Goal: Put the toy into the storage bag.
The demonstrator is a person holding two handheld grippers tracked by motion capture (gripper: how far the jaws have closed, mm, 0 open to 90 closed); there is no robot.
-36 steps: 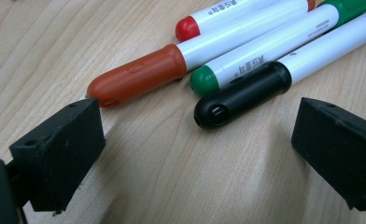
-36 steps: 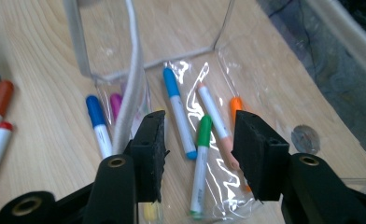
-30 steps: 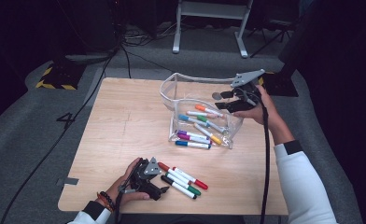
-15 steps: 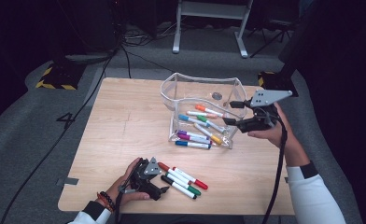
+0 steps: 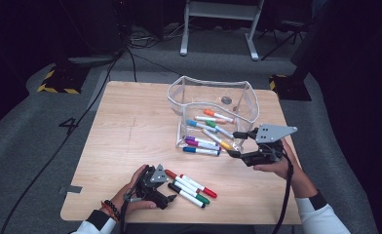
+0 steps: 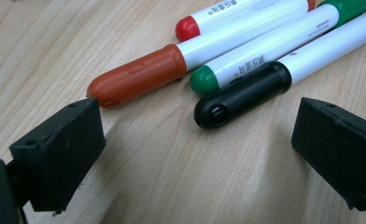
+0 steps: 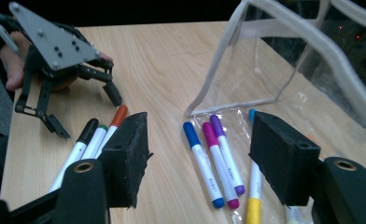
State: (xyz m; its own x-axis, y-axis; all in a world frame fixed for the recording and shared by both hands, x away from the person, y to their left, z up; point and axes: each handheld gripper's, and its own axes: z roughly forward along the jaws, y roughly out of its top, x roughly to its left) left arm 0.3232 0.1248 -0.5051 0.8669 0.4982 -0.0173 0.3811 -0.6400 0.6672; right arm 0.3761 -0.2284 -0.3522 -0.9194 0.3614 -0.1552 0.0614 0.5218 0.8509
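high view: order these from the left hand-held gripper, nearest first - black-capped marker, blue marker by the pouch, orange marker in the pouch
1. black-capped marker, just right of the left hand-held gripper.
2. blue marker, mid-table, at the clear pouch front edge.
3. orange marker, inside, toward the far side.

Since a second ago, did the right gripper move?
Yes. The right gripper came down from above the clear pouch toward the person, and now sits low by the pouch's near right corner.
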